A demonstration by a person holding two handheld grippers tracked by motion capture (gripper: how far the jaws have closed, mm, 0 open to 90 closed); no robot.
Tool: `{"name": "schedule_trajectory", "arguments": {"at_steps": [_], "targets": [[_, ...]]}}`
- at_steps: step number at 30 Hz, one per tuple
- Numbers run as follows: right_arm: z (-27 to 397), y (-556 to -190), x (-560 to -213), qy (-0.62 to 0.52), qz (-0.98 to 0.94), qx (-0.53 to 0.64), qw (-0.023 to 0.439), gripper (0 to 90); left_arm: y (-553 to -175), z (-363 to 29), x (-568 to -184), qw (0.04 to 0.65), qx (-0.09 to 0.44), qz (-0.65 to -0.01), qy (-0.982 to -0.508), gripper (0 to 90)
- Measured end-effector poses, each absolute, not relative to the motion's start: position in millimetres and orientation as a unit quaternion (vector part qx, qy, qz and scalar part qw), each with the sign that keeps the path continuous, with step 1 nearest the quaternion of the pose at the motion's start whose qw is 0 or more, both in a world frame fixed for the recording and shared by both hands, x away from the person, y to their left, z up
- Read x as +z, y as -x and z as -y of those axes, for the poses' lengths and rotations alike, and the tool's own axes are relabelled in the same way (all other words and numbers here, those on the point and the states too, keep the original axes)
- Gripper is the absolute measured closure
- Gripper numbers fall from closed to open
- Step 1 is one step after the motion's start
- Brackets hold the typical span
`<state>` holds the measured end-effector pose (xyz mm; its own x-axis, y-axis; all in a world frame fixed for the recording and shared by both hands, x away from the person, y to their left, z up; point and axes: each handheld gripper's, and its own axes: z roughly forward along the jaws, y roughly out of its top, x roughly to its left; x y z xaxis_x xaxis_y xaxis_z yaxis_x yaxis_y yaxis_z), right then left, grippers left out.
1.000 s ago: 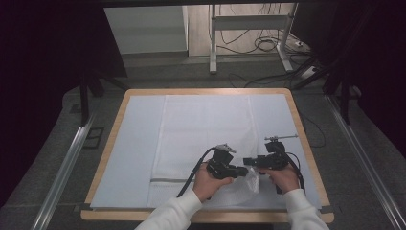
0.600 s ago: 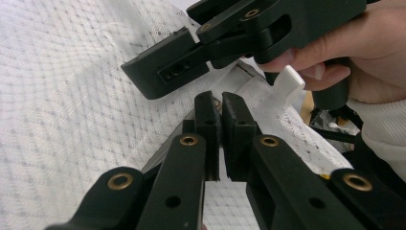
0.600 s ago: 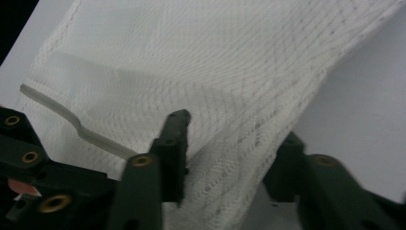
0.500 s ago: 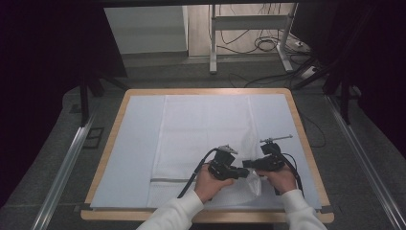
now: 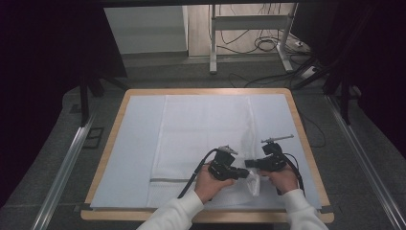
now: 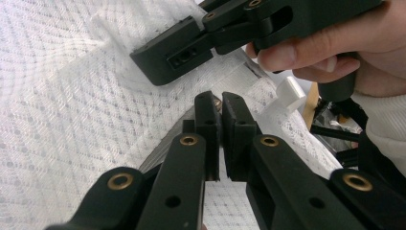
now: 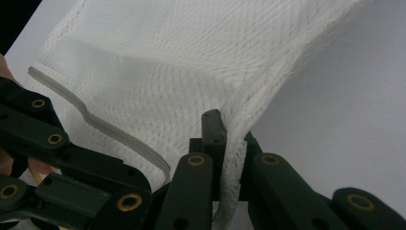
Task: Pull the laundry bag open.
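In the high view, a white mesh bag (image 5: pixel 206 139) lies flat across a pale sheet on the wooden-rimmed table (image 5: pixel 306 143), filling the centre of the frame. Its lower right corner is gathered up between two hands at the lower middle of the picture. The left gripper (image 5: pixel 244 174) and the right gripper (image 5: pixel 250 164) point toward each other there, tips almost meeting over the bunched cloth. A grey zipper strip (image 5: pixel 167 180) runs along the bag's lower edge, left of the hands. From this height the jaws are too small to read.

The left gripper view gives the detail. The left gripper (image 6: pixel 221 103) has its jaws drawn nearly together in the centre of the frame, with a small bronze-coloured piece pinched between the tips; what the piece is I cannot tell for sure. Mesh spreads across the left half of the frame. The right gripper (image 6: pixel 165 62) reaches in from the upper right, its tip against the cloth, held by a hand (image 6: pixel 335 48) with a white sleeve.

The right gripper view shows what the others cannot: the right gripper (image 7: pixel 225 129), whose jaws have just been closing, clamps a fold of the bag's edge (image 7: pixel 234 167), the mesh running down between the pads. The zipper strip (image 7: pixel 105 127) curves across the left of the frame, and the left gripper (image 7: pixel 62 163) sits at lower left.
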<state>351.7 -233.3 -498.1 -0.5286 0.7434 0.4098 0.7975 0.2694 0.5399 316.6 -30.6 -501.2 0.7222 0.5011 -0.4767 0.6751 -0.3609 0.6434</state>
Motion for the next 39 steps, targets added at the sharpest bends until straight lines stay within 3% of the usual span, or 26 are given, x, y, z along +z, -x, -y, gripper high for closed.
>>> {"name": "schedule_trajectory", "arguments": {"at_steps": [29,39], "targets": [[236,-346,-496,0.465,0.808,-0.361,0.028,88.0,-325,24,-528,0.418,-0.138,-0.385,-0.811,87.2],[237,-346,-497,0.467,0.807,-0.36,0.026,88.0,-325,15,-526,0.412,-0.119,-0.385,-0.817,87.2]]}}
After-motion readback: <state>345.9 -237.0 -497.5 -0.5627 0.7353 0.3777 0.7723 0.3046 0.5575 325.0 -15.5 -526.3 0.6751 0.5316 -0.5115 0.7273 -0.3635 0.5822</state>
